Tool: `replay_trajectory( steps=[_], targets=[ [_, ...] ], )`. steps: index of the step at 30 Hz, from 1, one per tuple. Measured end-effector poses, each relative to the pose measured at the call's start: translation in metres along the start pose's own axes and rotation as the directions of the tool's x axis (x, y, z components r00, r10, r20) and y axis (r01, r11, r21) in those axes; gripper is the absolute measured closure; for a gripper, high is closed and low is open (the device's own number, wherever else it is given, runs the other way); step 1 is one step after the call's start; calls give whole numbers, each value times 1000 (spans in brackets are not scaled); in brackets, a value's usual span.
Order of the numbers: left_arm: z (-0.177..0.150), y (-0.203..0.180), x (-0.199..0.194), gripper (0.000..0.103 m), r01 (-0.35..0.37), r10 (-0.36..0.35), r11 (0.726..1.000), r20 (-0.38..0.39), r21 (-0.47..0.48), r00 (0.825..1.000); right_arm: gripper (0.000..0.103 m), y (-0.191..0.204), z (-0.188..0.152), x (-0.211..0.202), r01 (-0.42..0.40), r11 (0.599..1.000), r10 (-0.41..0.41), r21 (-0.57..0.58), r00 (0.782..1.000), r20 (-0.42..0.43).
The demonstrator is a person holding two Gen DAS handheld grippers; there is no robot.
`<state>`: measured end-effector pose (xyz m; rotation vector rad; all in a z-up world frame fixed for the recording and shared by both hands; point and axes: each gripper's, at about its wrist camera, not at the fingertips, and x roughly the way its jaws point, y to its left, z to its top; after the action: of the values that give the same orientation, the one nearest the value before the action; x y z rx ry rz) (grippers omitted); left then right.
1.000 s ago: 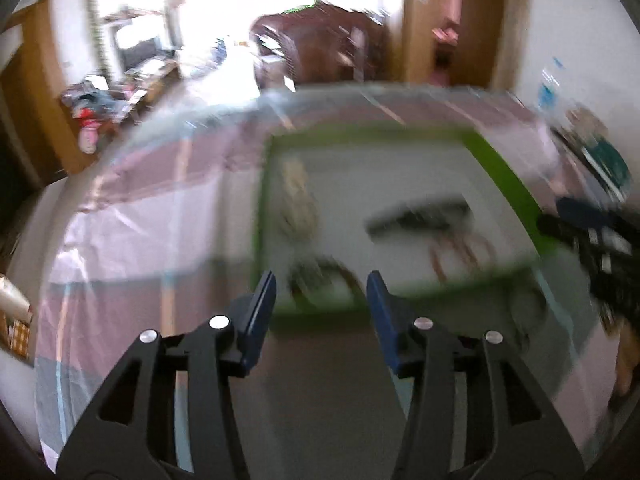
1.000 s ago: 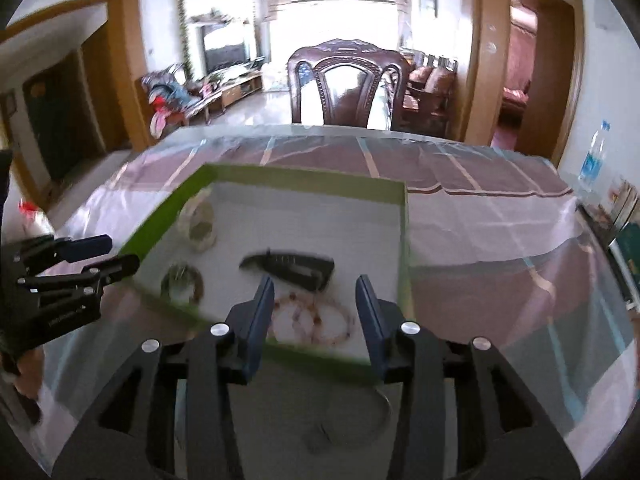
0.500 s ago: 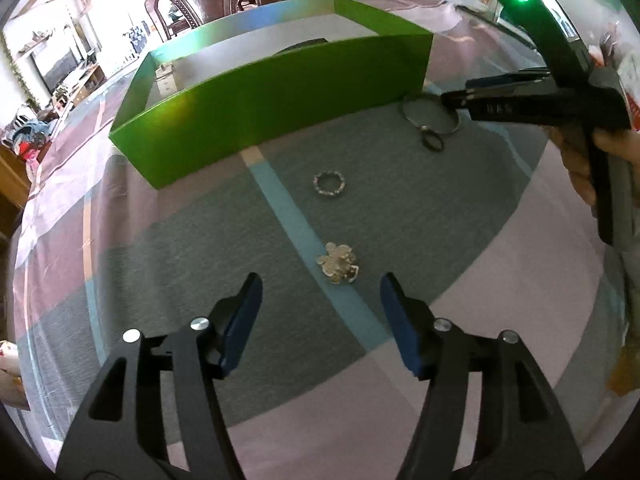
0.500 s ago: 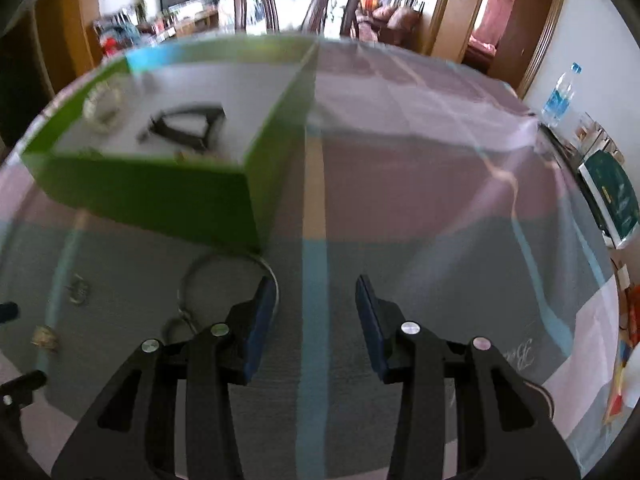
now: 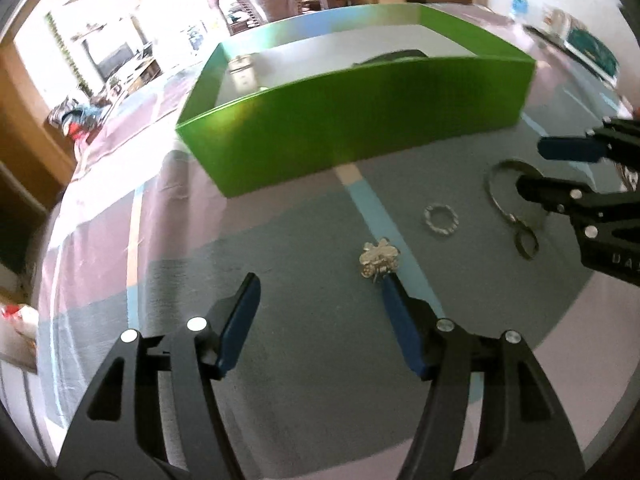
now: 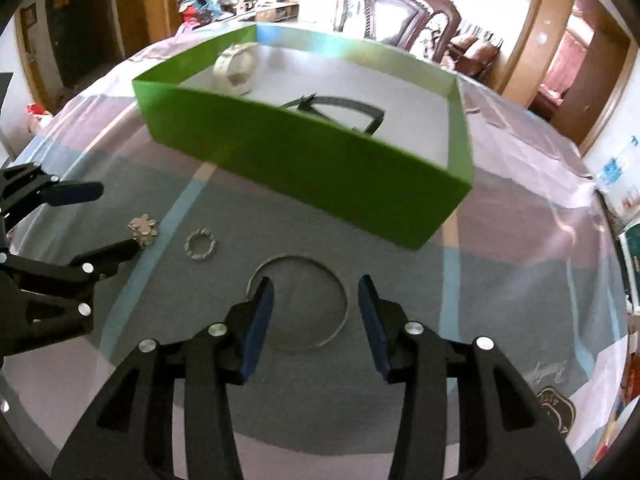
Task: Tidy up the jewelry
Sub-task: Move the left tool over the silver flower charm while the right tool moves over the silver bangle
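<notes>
- The left claw (image 5: 318, 286) hangs low over the counter (image 5: 280, 248), which is covered in a cloth of grey, pink and light-blue checks. Its blue-padded jaws stand wide and are opening, with nothing pressed between them.
- A small silvery flower-shaped brooch (image 5: 379, 259) lies on the cloth right at the tip of that claw's right-hand finger (image 5: 394, 300), closer to that finger than to the middle of the gap. Whether the tip touches it I cannot tell.
- A small beaded silver ring (image 5: 441, 220) lies near the brooch, between it and a thin metal bangle (image 6: 298, 306).
- The right claw (image 6: 316, 292) points down at the bangle, which lies flat on the cloth. Its jaws stand moderately apart and are opening; the bangle's hoop shows in the gap between them and extends wider than the gap, and the pads do not press on it.
- A green cardboard box (image 6: 304, 160) with a white floor stands on the counter just behind all three loose pieces.
- Inside the box lie a pale chunky bracelet (image 6: 236, 68) near the far-left corner and a dark curved hair clip (image 6: 340, 110) toward the middle.
- A dark carved wooden chair (image 6: 396, 12) stands past the far edge of the counter.
</notes>
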<state>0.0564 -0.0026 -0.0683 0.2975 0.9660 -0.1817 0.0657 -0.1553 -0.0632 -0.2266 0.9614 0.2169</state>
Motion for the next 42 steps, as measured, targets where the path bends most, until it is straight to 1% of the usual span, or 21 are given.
replay_trajectory(
  steps=[4, 5, 7, 8, 13, 16, 20, 24, 27, 30, 32, 34, 35, 37, 38, 39, 40, 41, 42],
  targets=[
    [2, 0, -1, 39, -23, 24, 1000, 47, -16, 999, 58, -1, -8, 12, -5, 1000, 5, 19, 1000, -7],
    [2, -1, -2, 38, -36, 37, 999, 56, -13, 998, 58, -9, -5, 13, -12, 1000, 12, 26, 1000, 6],
    [1, 0, -7, 33, -27, 29, 999, 88, -23, 996, 57, -11, -3, 14, -21, 999, 21, 33, 1000, 1],
    [0, 0, -8, 33, -19, 22, 999, 96, -29, 995, 57, -12, -4, 14, -25, 999, 25, 36, 1000, 3],
    [1, 2, -1, 33, -17, 21, 999, 87, -49, 996, 57, -12, -5, 14, -27, 999, 27, 40, 1000, 16],
    [1, 4, 2, 30, -15, 20, 998, 75, -61, 997, 54, -14, -6, 14, -31, 998, 30, 56, 999, 18],
    [0, 5, 3, 30, -18, 23, 998, 75, -63, 997, 53, -16, -8, 13, -36, 997, 35, 65, 999, 22],
    [0, 7, 2, 30, -14, 21, 997, 91, -76, 996, 53, -15, -10, 13, -28, 998, 26, 58, 999, 31],
    [1, 10, -1, 30, 7, 3, 996, 117, -91, 993, 53, -17, -11, 13, -33, 997, 31, 67, 999, 32],
    [2, 8, -1, 30, 8, 3, 996, 127, -85, 992, 53, -17, -12, 13, -32, 997, 30, 68, 999, 33],
    [2, 7, -1, 33, 2, 8, 997, 128, -77, 992, 53, -17, -12, 12, -29, 997, 27, 65, 999, 35],
    [2, 6, 0, 49, 9, -1, 998, 125, -67, 992, 53, -16, -12, 12, -22, 998, 20, 60, 999, 38],
    [1, 5, 1, 53, 15, -8, 998, 118, -63, 993, 53, -15, -12, 12, -21, 998, 19, 59, 999, 39],
    [1, 4, 4, 64, 19, -13, 998, 107, -56, 994, 55, -14, -12, 12, -19, 998, 16, 55, 999, 41],
    [0, 3, 5, 66, 19, -14, 998, 101, -54, 995, 61, -14, -12, 11, -31, 998, 29, 53, 999, 41],
    [0, 3, 6, 71, 22, -17, 998, 96, -53, 995, 66, -14, -13, 11, -47, 997, 45, 53, 998, 41],
    [0, 3, 7, 75, 26, -20, 998, 91, -56, 996, 74, -13, -13, 11, -59, 997, 57, 53, 998, 39],
    [0, 4, 8, 76, 27, -21, 998, 88, -58, 996, 81, -12, -12, 10, -62, 997, 60, 50, 997, 40],
    [0, 5, 8, 76, 30, -24, 998, 87, -64, 996, 85, -10, -13, 10, -66, 997, 64, 41, 997, 41]
  ],
)
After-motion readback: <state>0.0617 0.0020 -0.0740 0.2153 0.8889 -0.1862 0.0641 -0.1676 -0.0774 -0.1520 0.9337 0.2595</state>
